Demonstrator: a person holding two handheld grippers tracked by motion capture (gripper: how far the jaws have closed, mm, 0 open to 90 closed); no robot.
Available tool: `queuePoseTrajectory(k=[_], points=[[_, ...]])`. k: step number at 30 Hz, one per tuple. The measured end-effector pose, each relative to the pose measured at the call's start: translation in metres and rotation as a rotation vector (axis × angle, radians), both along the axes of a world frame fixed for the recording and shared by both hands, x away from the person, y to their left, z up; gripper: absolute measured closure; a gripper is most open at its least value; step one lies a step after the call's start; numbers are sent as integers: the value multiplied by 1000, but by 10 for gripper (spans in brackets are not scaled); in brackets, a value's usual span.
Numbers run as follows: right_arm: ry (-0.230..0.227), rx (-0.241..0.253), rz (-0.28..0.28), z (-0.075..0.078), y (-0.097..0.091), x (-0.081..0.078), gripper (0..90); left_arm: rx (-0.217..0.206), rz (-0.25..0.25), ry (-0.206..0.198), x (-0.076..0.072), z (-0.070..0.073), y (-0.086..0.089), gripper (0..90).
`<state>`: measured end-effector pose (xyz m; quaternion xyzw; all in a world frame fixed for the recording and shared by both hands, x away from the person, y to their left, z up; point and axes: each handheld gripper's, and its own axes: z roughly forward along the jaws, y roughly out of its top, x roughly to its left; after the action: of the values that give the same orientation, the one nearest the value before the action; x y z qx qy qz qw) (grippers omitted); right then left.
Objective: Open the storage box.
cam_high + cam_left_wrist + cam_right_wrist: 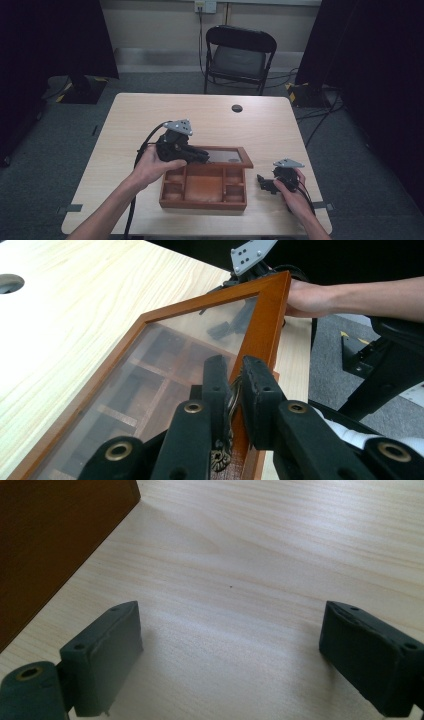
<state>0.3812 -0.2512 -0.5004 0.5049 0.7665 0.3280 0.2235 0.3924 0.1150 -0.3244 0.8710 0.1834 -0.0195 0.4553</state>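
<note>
Pale wooden table [150, 120], with a wooden compartment box [204, 189] near its front edge; the box's glass-paned lid [165, 360] is raised, hinged along the far side. Left gripper [234, 390] is pinched narrow on the lid's front frame at a small brass clasp [222, 450]; right gripper [230, 655] sits low over bare table just right of the box, jaws wide, holding nothing. Risk, as I judge it: the grip is thin and right at the edge, so a slip would let the lid drop and slam, or the unbraced box could skid.
</note>
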Motion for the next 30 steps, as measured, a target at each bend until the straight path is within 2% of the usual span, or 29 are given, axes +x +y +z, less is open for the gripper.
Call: queuePoseTrajectory(k=[8,10,11,19,30], points=[[0,-1,0,0,0,0,94,2,-5,6,3,2,1,815],[0,-1,0,0,0,0,94,-12,0,3,3,1,1,814],[0,-1,0,0,0,0,94,-4,-2,3,3,1,1,814],[0,-1,0,0,0,0,94,-20,6,9,4,2,2,815],[0,-1,1,0,0,0,94,-8,16,3,6,3,1,815]])
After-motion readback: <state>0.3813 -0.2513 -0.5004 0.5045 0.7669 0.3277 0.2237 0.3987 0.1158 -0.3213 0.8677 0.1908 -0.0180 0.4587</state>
